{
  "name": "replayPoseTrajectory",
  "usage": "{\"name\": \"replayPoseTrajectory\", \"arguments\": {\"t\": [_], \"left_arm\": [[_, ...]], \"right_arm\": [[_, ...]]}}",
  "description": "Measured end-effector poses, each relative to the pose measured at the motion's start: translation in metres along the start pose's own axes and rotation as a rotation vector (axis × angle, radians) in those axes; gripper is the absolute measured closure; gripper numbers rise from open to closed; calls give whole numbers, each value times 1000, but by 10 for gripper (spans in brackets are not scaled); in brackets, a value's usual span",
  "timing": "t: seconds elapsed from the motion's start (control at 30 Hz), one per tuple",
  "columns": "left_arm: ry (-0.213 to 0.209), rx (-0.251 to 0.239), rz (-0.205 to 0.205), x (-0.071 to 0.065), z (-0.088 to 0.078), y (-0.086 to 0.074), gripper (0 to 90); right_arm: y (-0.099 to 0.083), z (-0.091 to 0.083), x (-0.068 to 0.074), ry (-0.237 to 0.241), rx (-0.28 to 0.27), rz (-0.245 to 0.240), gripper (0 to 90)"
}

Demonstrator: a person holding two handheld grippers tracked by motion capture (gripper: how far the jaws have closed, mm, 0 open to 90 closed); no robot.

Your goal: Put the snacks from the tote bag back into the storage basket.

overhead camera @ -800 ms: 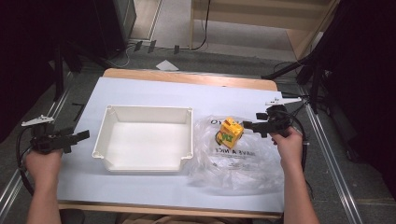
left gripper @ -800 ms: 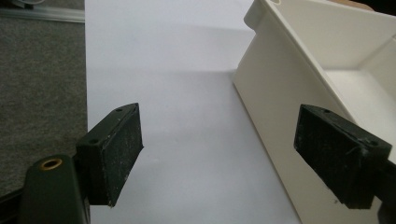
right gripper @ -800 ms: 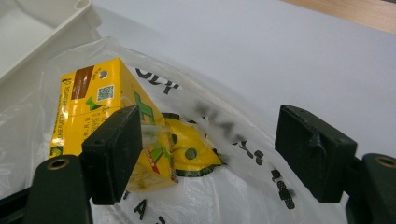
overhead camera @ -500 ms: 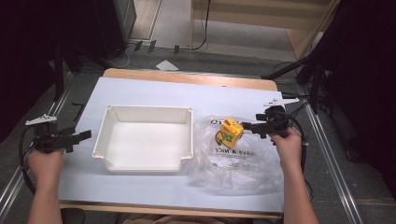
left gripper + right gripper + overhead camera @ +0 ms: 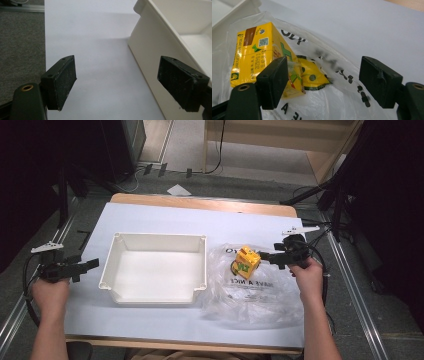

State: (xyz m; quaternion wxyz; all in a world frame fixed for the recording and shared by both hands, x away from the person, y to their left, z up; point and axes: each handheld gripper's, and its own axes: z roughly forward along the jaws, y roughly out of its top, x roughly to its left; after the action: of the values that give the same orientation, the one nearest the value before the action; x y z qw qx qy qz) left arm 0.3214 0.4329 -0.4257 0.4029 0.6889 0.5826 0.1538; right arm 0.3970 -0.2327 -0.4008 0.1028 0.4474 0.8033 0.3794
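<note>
A: Right gripper (image 5: 322, 82) jaws wide, nothing held. Yellow carton (image 5: 259, 53) on clear plastic bag (image 5: 329, 105), just beyond the near jaw.

B: Left gripper (image 5: 117, 83) wide too, beside white bin (image 5: 157, 267). Risk: pinching film, dragging bag along.

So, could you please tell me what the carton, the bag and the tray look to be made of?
Carton: probably coated paperboard, glossy yellow print, with sharp folded edges and a round foil-like straw seal.
Bag: thin clear plastic film, shiny and crinkled, with black lettering; the table shows through it.
Tray: likely rigid moulded plastic, smooth off-white, with a rolled rim and rounded corners.
</note>
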Motion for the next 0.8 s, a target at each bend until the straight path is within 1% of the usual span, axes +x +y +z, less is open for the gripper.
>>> {"name": "replayPoseTrajectory", "arguments": {"t": [0.17,0.3,0.4,0.53,0.57,0.6,0.8], "left_arm": [[2,4,1,-1,1,0,165],[1,5,5,-2,2,0,165],[3,8,6,-1,2,0,165],[4,10,6,-1,2,0,165],[6,10,7,-1,2,0,165],[6,11,6,-1,2,0,165],[4,0,11,-2,1,1,165]], "right_arm": [[0,1,1,-8,3,2,247],[0,1,0,6,10,25,254],[0,0,0,8,9,21,254],[1,-3,0,12,-4,26,254],[2,-5,1,12,-15,18,254],[2,-5,1,12,-15,18,254],[6,-7,5,-15,-11,3,254]]}}
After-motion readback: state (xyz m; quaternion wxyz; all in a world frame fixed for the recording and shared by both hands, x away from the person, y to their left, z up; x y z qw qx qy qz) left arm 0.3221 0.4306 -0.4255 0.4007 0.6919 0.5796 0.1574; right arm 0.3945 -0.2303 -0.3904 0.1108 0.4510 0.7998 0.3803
